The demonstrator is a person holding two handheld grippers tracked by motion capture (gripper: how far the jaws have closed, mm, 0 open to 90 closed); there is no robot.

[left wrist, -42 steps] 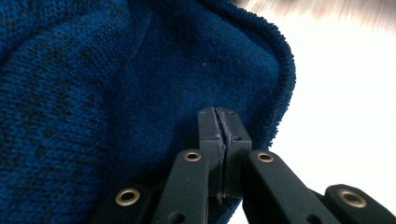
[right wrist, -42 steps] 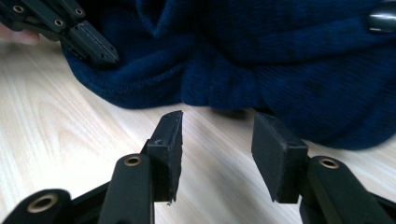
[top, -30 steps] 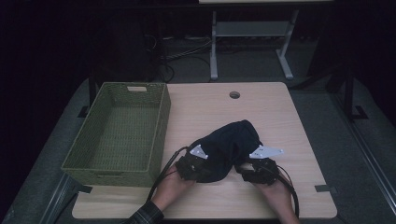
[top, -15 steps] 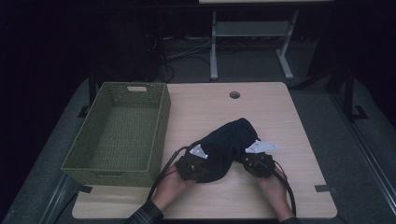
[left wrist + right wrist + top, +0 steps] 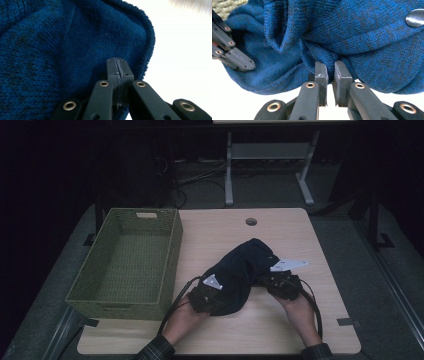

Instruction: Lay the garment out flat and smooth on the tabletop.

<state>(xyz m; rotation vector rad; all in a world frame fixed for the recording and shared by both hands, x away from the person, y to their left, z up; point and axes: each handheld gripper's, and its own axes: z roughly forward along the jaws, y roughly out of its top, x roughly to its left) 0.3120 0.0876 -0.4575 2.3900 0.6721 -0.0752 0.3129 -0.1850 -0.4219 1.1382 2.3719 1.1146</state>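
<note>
1. The dark blue knit garment point(image 5: 242, 272) lies bunched on the table point(image 5: 280, 335), near its front edge and right of the green basket point(image 5: 127, 262); its long axis runs from about 7 o'clock, at the left gripper point(image 5: 206, 296), up to about 1 o'clock, where the far end humps toward the round hole point(image 5: 251, 221) in the tabletop
2. The left gripper grips the garment's near left end; in the left gripper view its jaws are pressed fully together with the rolled hem point(image 5: 147, 42) of the garment point(image 5: 62, 50) at 12 to 2 o'clock of them, so a thin fold is pinched
3. The right gripper point(image 5: 280, 282) is at 3 o'clock of the garment; its jaws have just been closing and now stand narrow, clamped on a gathered fold of the garment point(image 5: 362, 32) between the pads
4. No brand, label or writing can be read on anything
5. The right gripper view brings out a round silver button point(image 5: 415, 18) at 2 o'clock, the left gripper point(image 5: 230, 53) at 9 o'clock and a corner of the basket point(image 5: 227, 5) at 11 o'clock; the high view gives the whole table and the person's hands
</note>
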